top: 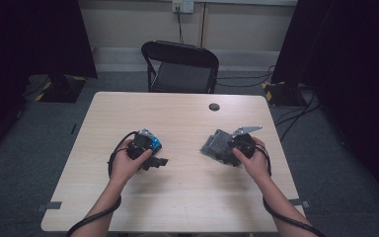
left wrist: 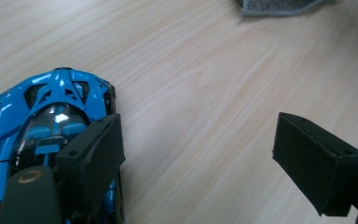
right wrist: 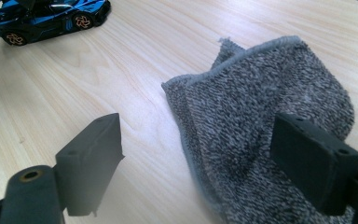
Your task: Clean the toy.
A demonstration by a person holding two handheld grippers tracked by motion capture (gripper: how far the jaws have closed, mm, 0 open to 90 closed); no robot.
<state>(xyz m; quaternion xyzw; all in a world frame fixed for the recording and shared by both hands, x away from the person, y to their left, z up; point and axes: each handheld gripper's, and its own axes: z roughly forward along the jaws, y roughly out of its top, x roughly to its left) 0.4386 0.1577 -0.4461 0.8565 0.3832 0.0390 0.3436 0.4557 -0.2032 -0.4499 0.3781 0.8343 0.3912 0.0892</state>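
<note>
A blue and black toy sports car (top: 154, 142) stands on the wooden table (top: 187, 197), left of centre. My left gripper (top: 157, 162) is open just beside it. In the left gripper view the car (left wrist: 46, 107) lies under the left jaw, outside the gap of that gripper (left wrist: 198, 140), with bare wood between the jaws. A folded grey cloth (top: 212, 144) lies right of centre. My right gripper (top: 228, 153) is open over it. In the right gripper view the cloth (right wrist: 261, 102) reaches under the right jaw of the gripper (right wrist: 196, 154) and the pads do not press it. The car (right wrist: 46, 16) sits far off at top left.
A black folding chair (top: 180, 66) stands behind the table's far edge. A small dark round cap (top: 214, 106) is set in the tabletop near the back. Dark curtains hang at both sides and cables run over the floor at the right. A corner of the cloth (left wrist: 279, 5) shows ahead of my left gripper.
</note>
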